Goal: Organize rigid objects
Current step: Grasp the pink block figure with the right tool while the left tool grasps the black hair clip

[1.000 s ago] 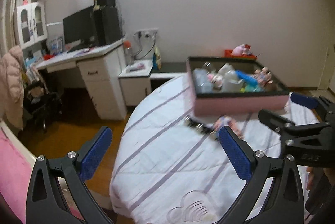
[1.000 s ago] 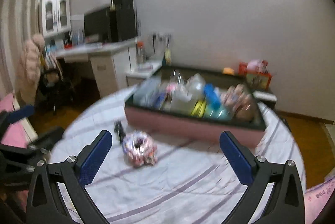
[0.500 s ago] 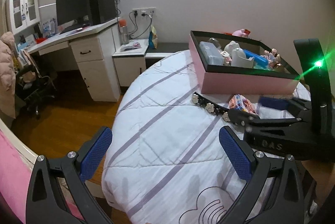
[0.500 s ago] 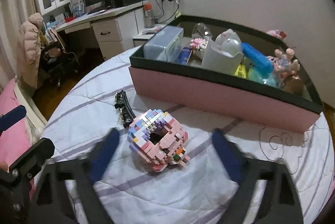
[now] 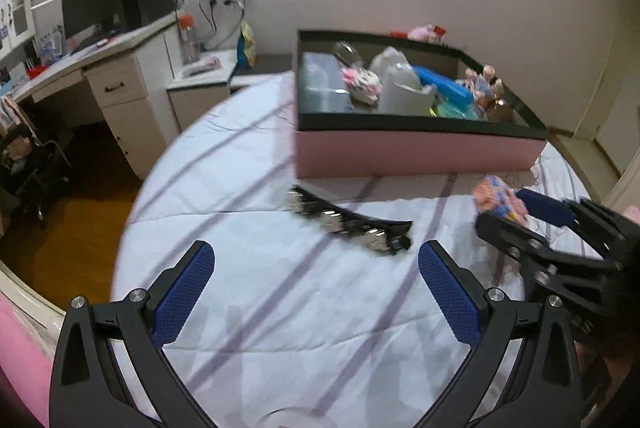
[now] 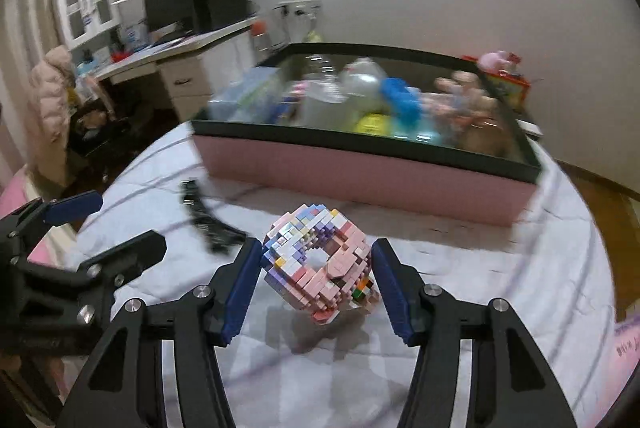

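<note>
**A:** Ahead of the left tongs (image 5: pixel 316 292), in the left wrist view, what lies on the bed (image 5: pixel 256 228)?

**B:** A black studded strap (image 5: pixel 348 224), just beyond the blue pads, which stand wide apart and grasp nothing. Its long axis slants from upper left to lower right, roughly crosswise to the fingers. The left hand is plainly the nearer one to it.

**A:** And off to the right?

**B:** The right tongs (image 5: pixel 508 207) reach around a pink brick-built ring (image 5: pixel 496 195) near the pink box (image 5: pixel 416 151) of toys.

**A:** Through the right wrist view?

**B:** The ring (image 6: pixel 320 264) sits squarely between the right tongs (image 6: pixel 316 276), tilted up on the quilt, hole toward the lens. The jaws are closing; the left pad looks to be touching it, while whether the right pad presses is hard to tell. The box (image 6: pixel 368 171) lies straight ahead, well beyond. The left tongs (image 6: pixel 100 224) hover at far left, by the strap (image 6: pixel 208 224).
</note>
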Motion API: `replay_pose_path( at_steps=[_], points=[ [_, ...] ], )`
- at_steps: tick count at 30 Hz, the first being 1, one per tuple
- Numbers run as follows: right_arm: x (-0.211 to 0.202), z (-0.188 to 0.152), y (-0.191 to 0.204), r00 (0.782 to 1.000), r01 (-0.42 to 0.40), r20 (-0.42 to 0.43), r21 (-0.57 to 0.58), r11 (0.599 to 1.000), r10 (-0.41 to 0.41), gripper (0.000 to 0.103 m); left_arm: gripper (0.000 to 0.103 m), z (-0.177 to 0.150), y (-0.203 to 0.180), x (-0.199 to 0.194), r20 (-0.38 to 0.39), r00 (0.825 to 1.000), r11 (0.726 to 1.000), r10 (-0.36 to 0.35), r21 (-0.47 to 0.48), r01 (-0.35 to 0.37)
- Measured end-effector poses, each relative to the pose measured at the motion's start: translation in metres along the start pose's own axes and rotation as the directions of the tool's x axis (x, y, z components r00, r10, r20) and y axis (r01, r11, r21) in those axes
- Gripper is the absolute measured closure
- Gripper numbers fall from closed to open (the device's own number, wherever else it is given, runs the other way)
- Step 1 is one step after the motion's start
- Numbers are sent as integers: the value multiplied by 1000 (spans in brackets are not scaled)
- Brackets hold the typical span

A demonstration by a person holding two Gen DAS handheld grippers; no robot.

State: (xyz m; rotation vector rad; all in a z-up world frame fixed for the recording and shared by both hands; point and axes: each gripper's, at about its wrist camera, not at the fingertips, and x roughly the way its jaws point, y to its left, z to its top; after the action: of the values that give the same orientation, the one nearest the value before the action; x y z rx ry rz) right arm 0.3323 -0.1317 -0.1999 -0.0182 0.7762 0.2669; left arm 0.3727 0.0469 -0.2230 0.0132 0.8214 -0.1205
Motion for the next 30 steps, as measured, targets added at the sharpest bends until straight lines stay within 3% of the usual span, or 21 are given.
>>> replay_pose_path(
  at_steps=[4,11,15,17,20,21,24,30],
  points=[
    [-6,-10,-26,1000,21,-3,41,999,-21,45,0,11,-21,17,-28,999,999,-34,-32,33],
    [-5,-14,-57,999,-36,-10,96,995,37,45,2,21,-22,57,-122,988,991,90,-92,-101],
    [-3,-14,-58,998,-55,-13,92,994,56,45,27,14,-16,56,-107,988,988,112,-93,-122],
    [-1,-14,-59,998,-60,-11,97,993,62,45,49,13,-17,52,-100,991,993,94,-59,-100],
    [-2,-15,-58,998,-56,-11,96,994,58,45,59,9,-16,43,-88,994,998,59,-21,-61],
    [-3,-16,-58,998,-54,-11,96,994,55,45,70,7,-18,40,-84,996,999,40,-10,-41],
    [-3,-17,-56,999,-49,-13,93,994,50,45,73,-4,-22,30,-85,996,999,-37,23,39],
    [-8,-22,-49,999,-43,-26,80,996,46,45,73,-25,-37,6,-101,988,982,-120,131,133]
  ],
)
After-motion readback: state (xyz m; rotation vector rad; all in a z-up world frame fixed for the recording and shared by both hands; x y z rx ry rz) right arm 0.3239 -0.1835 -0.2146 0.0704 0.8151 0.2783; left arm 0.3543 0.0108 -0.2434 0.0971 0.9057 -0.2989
